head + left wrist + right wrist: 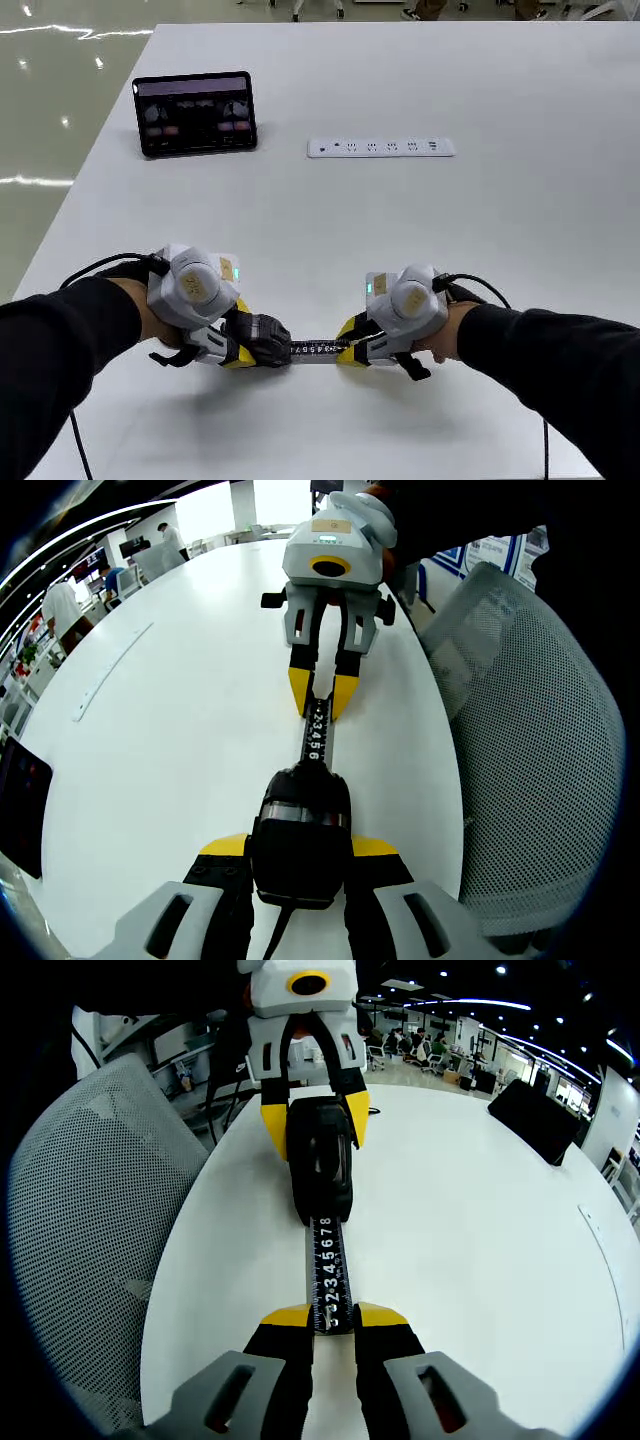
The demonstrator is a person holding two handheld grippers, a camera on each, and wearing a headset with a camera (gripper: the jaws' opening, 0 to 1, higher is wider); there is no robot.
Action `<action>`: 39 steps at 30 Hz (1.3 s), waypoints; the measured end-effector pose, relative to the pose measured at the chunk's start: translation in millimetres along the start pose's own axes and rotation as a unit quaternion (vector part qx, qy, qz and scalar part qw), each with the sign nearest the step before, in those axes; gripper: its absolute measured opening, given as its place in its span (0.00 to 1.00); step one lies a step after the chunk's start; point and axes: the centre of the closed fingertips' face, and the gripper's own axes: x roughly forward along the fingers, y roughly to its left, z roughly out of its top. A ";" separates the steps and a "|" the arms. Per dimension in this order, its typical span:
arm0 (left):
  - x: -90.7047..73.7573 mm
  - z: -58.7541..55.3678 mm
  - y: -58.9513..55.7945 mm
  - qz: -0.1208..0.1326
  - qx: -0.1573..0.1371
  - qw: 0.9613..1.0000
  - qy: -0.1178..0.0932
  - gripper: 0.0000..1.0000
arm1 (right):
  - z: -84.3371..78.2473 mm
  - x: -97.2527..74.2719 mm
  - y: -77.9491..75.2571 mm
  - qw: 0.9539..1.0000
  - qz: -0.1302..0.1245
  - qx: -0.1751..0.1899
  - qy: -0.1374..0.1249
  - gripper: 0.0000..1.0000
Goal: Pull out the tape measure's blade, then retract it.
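Left tongs (300, 848) clamped on chunky black tape measure case (300, 815); right tongs (333, 1318) pinching tip of flat numbered blade (328, 1260).

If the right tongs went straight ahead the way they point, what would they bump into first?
Likely the black tape measure case, straight along the black numbered blade that the right tongs pinch; the left tongs hold that case.

Looks like an open-plan office or lab: broad white desk (500, 200) carrying a power strip (380, 148) and tablet (195, 112), grey mesh chair (540, 740) alongside, glossy floor (50, 100), ceiling light strips (470, 1002), people (58, 605) at far desks.
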 end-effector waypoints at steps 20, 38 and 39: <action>-0.3 0.6 -1.9 0.002 -0.004 1.000 -0.008 0.31 | -12.2 -11.6 1.6 1.000 -0.009 0.007 -0.006 0.10; -0.9 3.1 -5.6 0.003 -0.006 1.000 -0.008 0.31 | -20.2 -20.4 0.8 1.000 -0.007 0.011 -0.002 0.10; -0.7 3.0 -5.5 0.003 -0.005 1.000 -0.008 0.31 | -21.3 -21.5 0.6 1.000 -0.007 0.010 -0.002 0.10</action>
